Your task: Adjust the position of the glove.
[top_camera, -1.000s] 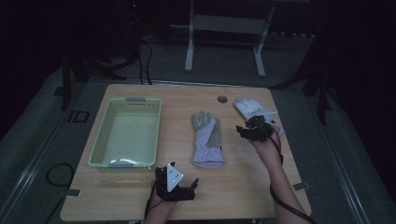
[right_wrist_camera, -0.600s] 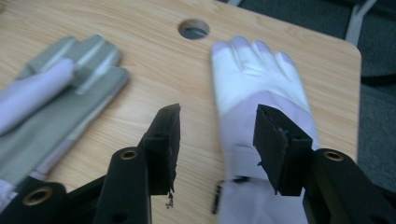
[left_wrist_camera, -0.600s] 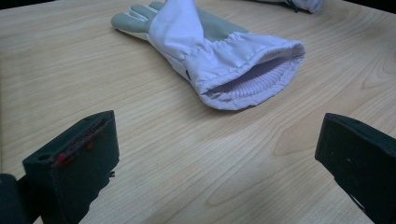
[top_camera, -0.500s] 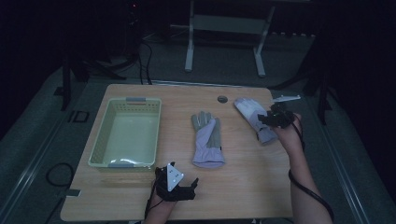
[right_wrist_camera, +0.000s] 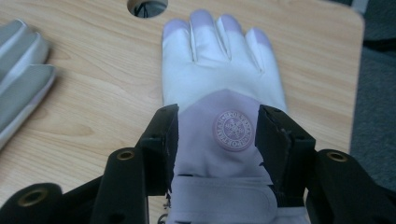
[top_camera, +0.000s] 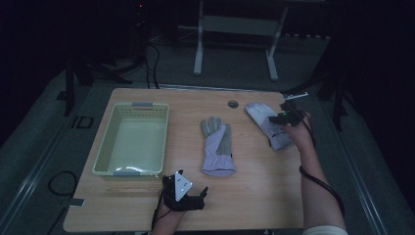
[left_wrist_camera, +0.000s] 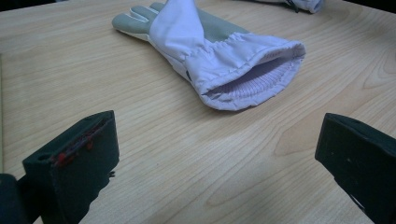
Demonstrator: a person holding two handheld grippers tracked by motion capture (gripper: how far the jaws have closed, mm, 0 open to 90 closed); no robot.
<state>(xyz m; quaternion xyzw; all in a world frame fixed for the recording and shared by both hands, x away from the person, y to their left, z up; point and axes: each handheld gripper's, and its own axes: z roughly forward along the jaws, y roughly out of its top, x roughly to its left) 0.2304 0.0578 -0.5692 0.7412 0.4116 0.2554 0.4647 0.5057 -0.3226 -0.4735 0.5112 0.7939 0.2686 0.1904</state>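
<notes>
we see the right gripper (top_camera: 285, 117) poised over the far-right glove (top_camera: 263, 122), and in the right gripper view its jaws stand part-way open, one on each side of the glove's back, flanking the round embossed badge (right_wrist_camera: 232, 130); we cannot tell whether the jaw tips press the fabric or hang just above it, and nothing is clamped between them. this white glove (right_wrist_camera: 223, 93) lies flat with its fingers pointing away toward the far edge of the wooden table (top_camera: 254, 186), its strap at the cuff nearest the gripper. the round cable hole (top_camera: 233, 104) in the tabletop sits just beyond the glove's fingertips, to their left. the right forearm (top_camera: 318, 191) reaches in from the bottom right edge, stretched forward, with the hand (top_camera: 297, 134) on the gripper and a dark cable looping beside the arm. the left gripper (top_camera: 185, 193) rests low at the near edge of the table, its grey plate up; in the left gripper view its jaws are spread wide and hold nothing, aimed at the open cuff of the second glove (left_wrist_camera: 210, 51), which lies near but apart from them. that grey-and-white glove (top_camera: 218, 144) lies in the middle of the table, fingers away from us. a pale green plastic basket (top_camera: 105, 159) stands to its left, well apart from both grippers.
</notes>
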